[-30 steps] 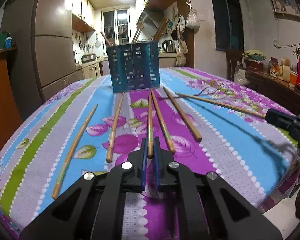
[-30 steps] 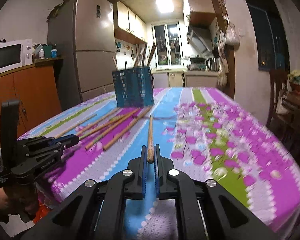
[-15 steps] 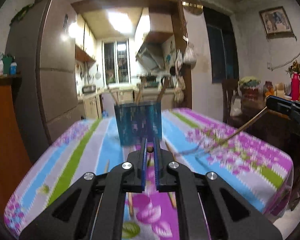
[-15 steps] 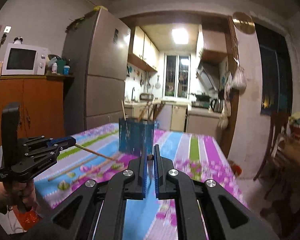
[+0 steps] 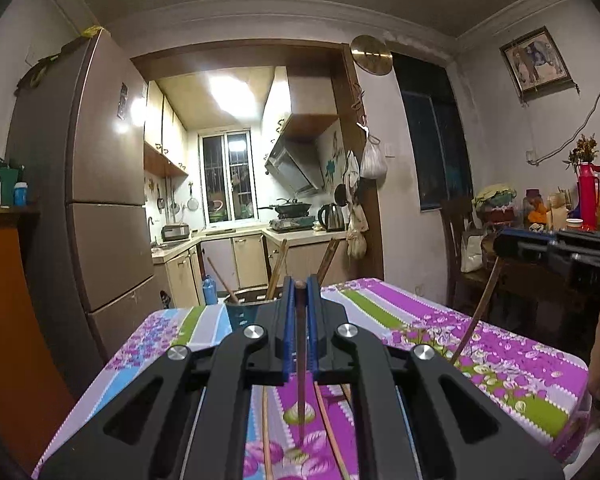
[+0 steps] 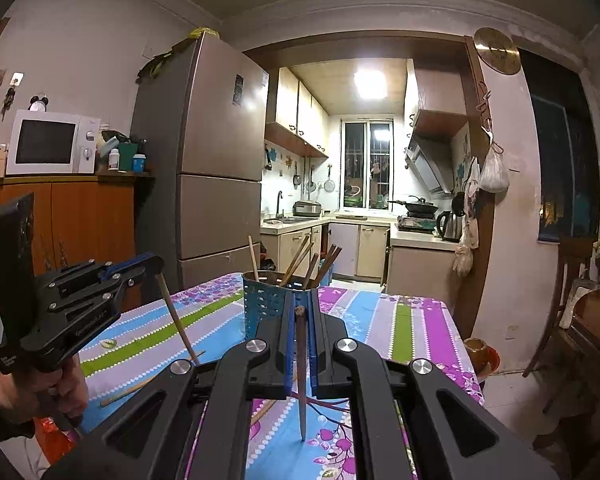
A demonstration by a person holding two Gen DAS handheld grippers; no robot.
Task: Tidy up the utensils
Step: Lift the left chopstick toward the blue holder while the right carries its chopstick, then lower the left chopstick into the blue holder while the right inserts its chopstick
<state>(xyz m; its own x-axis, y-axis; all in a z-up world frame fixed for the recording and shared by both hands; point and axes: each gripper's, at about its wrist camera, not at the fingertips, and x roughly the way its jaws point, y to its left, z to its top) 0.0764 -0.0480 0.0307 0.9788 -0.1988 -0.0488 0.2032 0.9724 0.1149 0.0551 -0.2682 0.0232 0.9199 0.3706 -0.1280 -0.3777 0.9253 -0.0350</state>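
Right wrist alone shows microwave [image 6: 46, 143]; both grippers [image 6: 300, 310] [image 5: 300, 284] clamp chopsticks [image 6: 301, 364] [image 5: 301, 360].

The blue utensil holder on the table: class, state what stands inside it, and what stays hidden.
Inside the blue utensil holder several wooden chopsticks lean, their tops above the rim. Their lower ends are hidden by its wall, and the right gripper covers its right side.

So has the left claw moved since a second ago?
Yes. The left claw, shut on a brown wooden chopstick, has risen: the blue perforated utensil holder now sits level with its tips, not above them.
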